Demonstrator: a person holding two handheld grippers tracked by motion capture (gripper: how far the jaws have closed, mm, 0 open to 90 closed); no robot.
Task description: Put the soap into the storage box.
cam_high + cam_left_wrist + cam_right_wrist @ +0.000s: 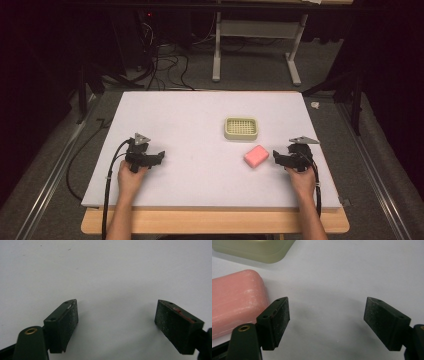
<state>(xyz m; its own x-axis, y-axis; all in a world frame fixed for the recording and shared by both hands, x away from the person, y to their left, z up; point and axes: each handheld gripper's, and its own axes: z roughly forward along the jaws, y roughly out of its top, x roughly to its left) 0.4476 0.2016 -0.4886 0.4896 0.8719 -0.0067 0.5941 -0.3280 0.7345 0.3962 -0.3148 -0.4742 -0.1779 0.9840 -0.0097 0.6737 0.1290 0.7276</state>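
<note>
One pink soap bar [256,156], one soap dish [241,128]; left gripper [159,156] and right gripper [276,158] gape wide, both empty.

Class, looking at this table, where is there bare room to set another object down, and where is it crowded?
Free: the wide stretch between the left gripper and the pink soap, and the far left of the white mat. Crowded: around the soap dish, soap and right gripper.

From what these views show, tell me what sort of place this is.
Probably a lab recording station: a white-padded table holding just a pink soap bar and soap dish, with loose cables on the floor behind.
</note>
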